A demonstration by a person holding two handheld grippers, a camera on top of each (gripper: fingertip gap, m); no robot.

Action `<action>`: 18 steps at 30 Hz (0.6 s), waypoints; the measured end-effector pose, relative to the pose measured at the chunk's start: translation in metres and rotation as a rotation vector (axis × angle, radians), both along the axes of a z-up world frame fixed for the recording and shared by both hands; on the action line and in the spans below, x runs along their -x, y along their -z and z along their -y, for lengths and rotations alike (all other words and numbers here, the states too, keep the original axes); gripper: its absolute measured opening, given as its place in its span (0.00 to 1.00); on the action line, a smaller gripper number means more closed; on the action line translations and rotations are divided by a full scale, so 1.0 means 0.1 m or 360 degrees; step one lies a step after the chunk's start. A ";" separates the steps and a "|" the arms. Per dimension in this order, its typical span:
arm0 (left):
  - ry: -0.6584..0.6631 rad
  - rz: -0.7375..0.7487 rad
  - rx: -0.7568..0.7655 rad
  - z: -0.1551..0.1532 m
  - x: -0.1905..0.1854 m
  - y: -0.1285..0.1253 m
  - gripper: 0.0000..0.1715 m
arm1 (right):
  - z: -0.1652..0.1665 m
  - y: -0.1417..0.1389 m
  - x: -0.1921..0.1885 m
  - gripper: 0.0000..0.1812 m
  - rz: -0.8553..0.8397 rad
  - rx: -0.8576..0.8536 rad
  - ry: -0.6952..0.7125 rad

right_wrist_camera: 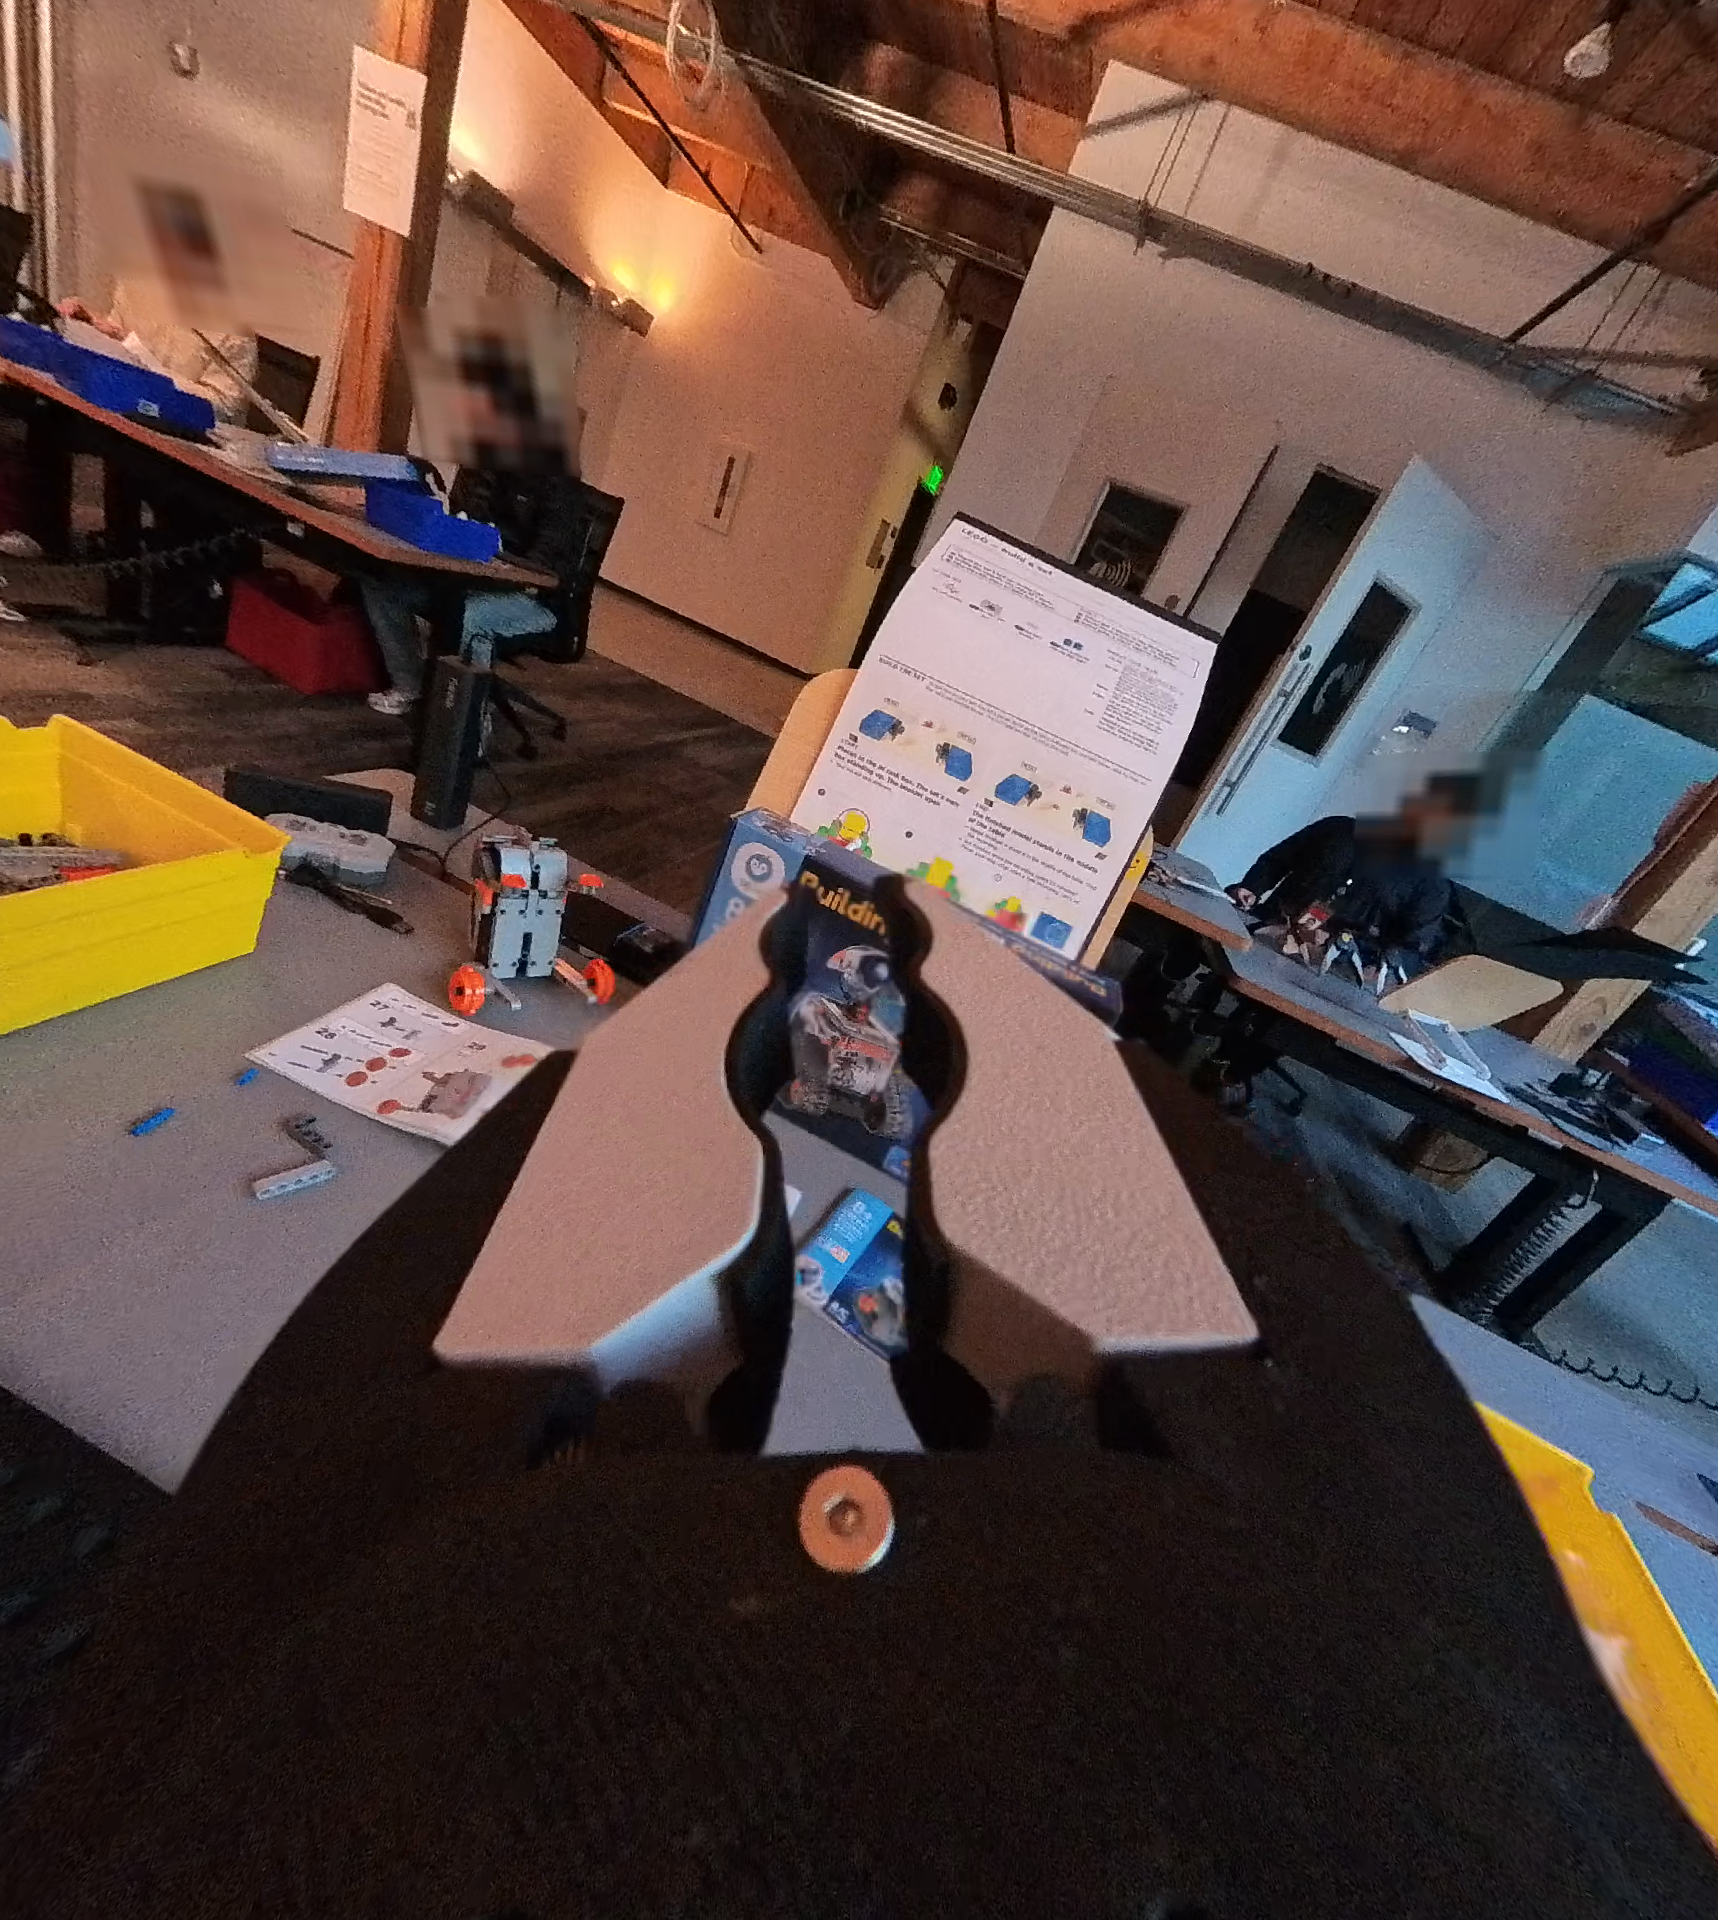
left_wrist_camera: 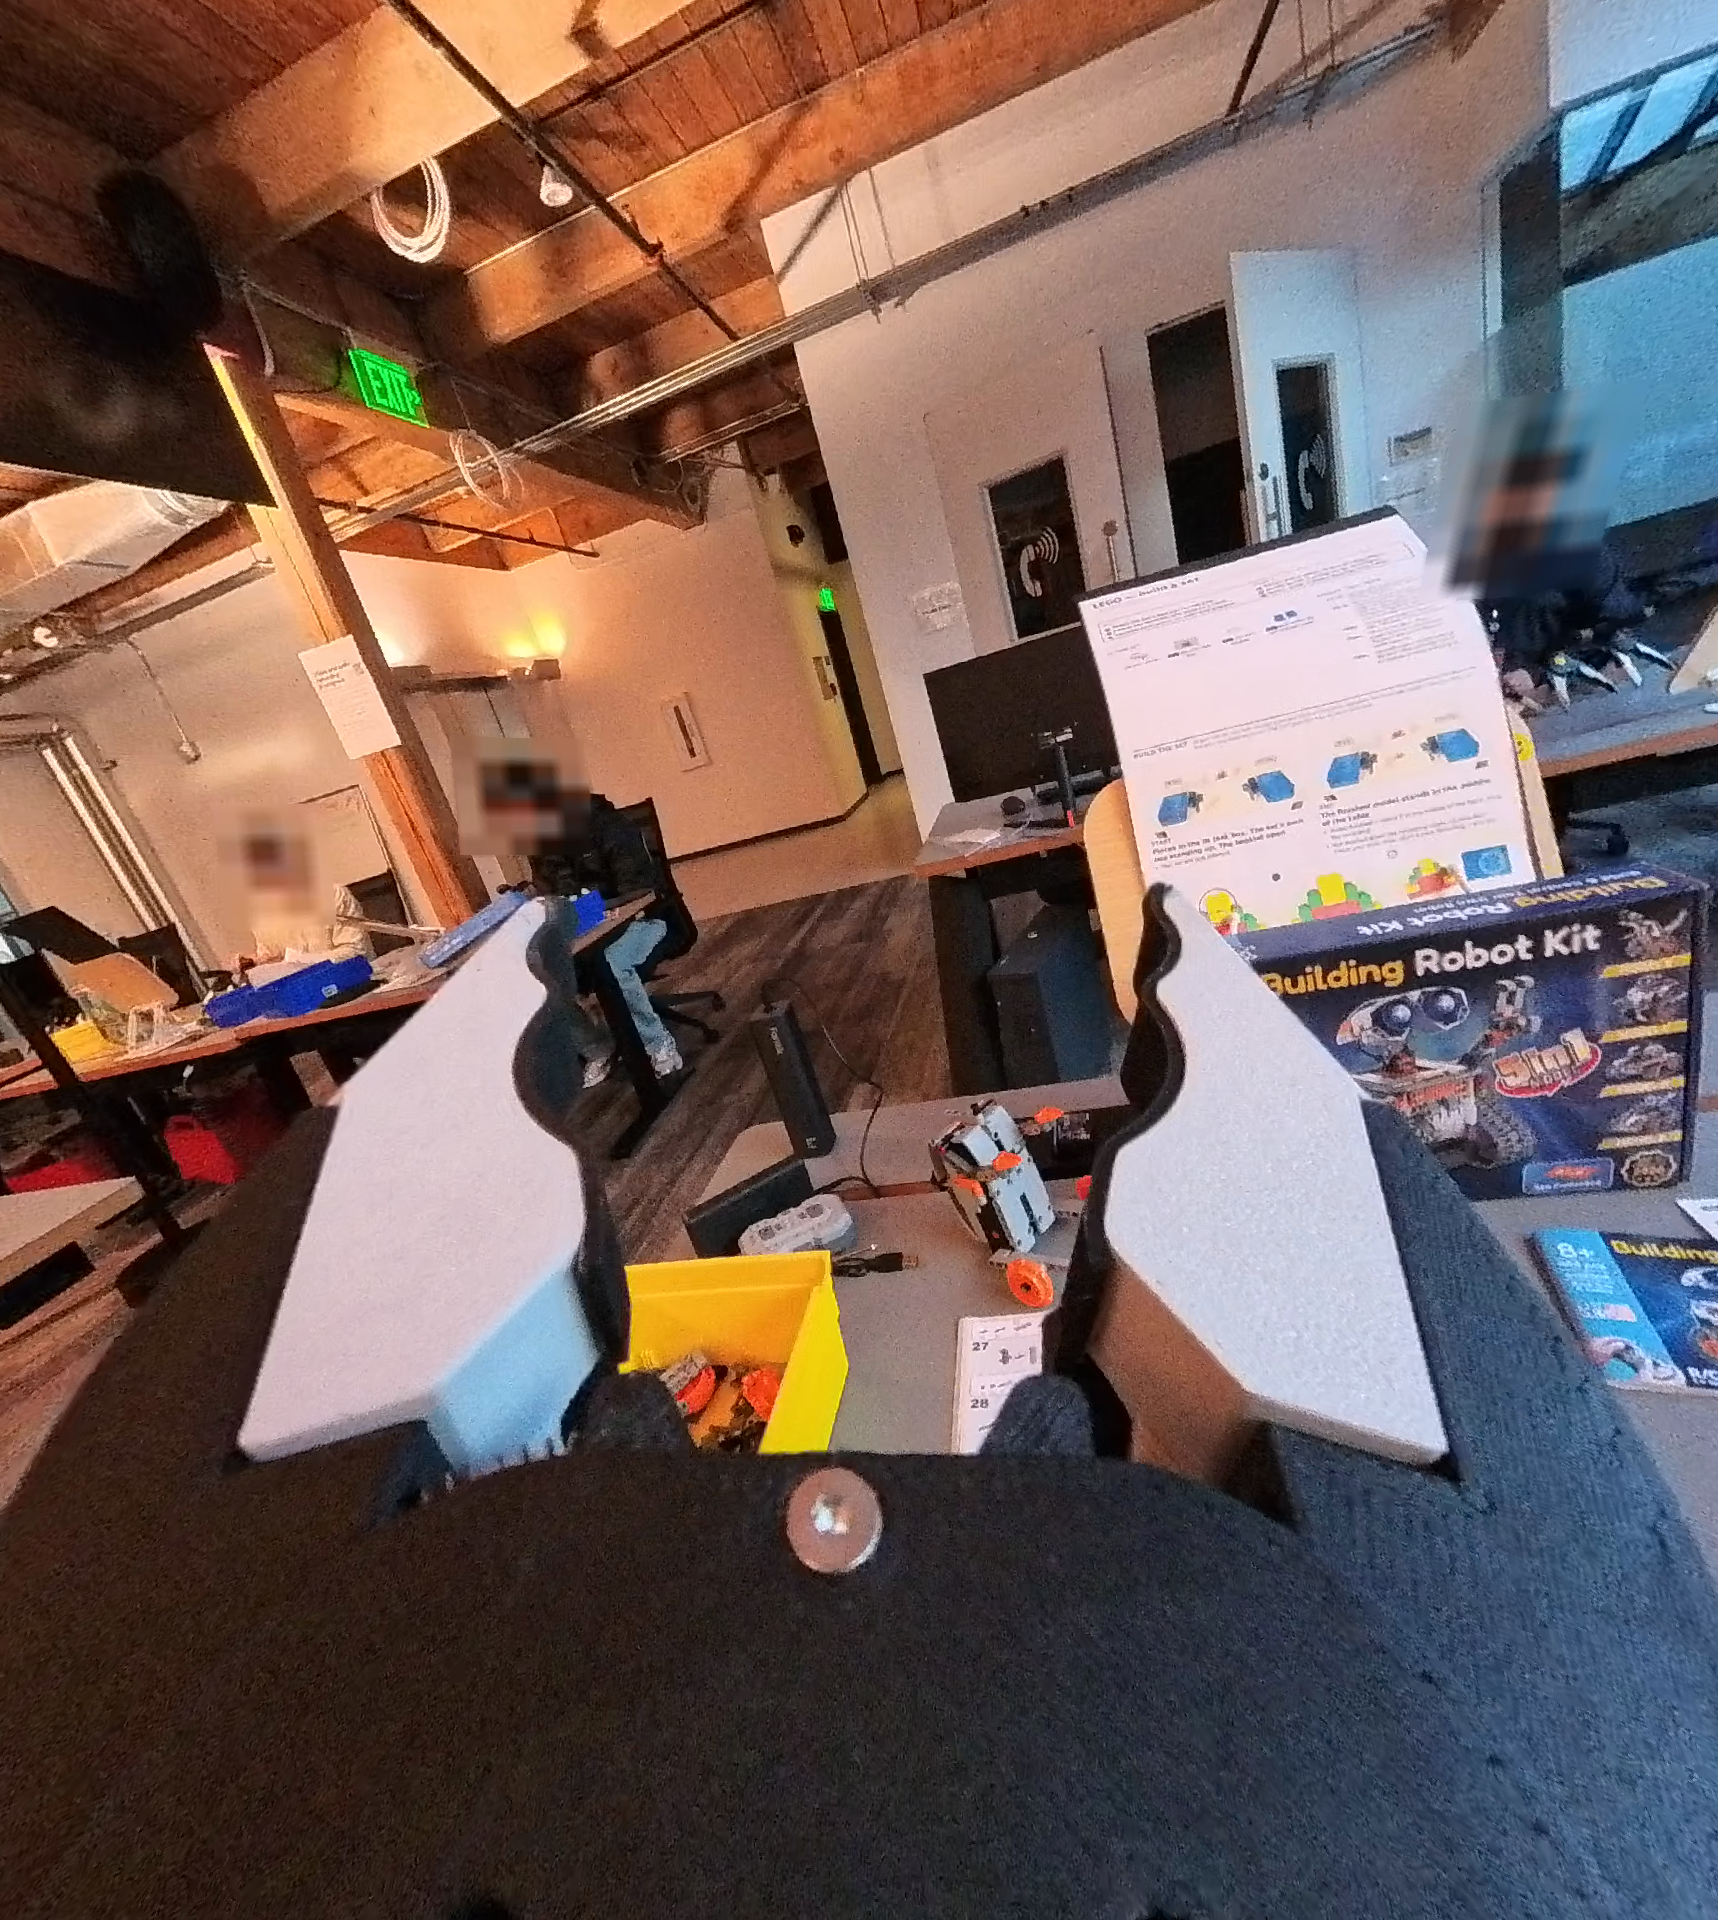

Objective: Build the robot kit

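Note:
My left gripper (left_wrist_camera: 850, 904) is open and empty, held above a grey table (left_wrist_camera: 902, 1299). Between its fingers I see a yellow bin (left_wrist_camera: 730, 1309) of small parts and a grey and orange toy robot model (left_wrist_camera: 1000, 1184). My right gripper (right_wrist_camera: 896, 894) is shut with nothing in it, raised over the table (right_wrist_camera: 55, 1195) and pointing at a dark robot kit box (right_wrist_camera: 834, 1029). The model (right_wrist_camera: 522, 914) stands to its left, past an open instruction booklet (right_wrist_camera: 398, 1060). The yellow bin (right_wrist_camera: 107, 914) is at far left.
The kit box (left_wrist_camera: 1478, 1039) stands at the right with a white instruction sheet (left_wrist_camera: 1312, 727) propped behind it. A blue booklet (left_wrist_camera: 1665, 1320) lies nearby. Loose grey pieces (right_wrist_camera: 294, 1174) and a blue piece (right_wrist_camera: 151, 1120) lie on the table. A second yellow bin (right_wrist_camera: 1665, 1683) is at the lower right. People sit at far desks.

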State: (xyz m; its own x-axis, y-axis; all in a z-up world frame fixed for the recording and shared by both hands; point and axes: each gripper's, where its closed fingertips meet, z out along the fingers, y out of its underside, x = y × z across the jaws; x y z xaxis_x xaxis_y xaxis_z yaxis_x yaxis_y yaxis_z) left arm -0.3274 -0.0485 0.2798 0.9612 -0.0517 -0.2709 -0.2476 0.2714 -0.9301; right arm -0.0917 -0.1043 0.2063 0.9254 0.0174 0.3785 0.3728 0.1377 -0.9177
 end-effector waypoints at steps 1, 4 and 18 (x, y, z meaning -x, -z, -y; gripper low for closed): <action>-0.0004 0.0004 -0.0003 0.00 0.01 -0.01 0.62 | 0.00 0.01 0.01 0.01 0.0001 0.0012 -0.0021; -0.0003 0.0023 -0.0012 0.02 0.05 -0.02 0.61 | 0.01 0.00 0.03 0.00 -0.0005 0.0011 -0.0042; 0.0004 0.0045 -0.0022 0.07 0.07 -0.02 0.60 | -0.02 -0.15 0.14 0.00 0.0115 -0.0038 0.0029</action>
State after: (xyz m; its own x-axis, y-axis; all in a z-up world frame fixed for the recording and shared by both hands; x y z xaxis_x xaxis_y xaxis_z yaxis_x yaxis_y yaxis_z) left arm -0.3342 -0.0551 0.2816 0.9683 -0.0506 -0.2445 -0.2207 0.2847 -0.9329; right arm -0.1061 -0.1025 0.2217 0.8956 -0.0089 0.4447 0.4408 0.1520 -0.8847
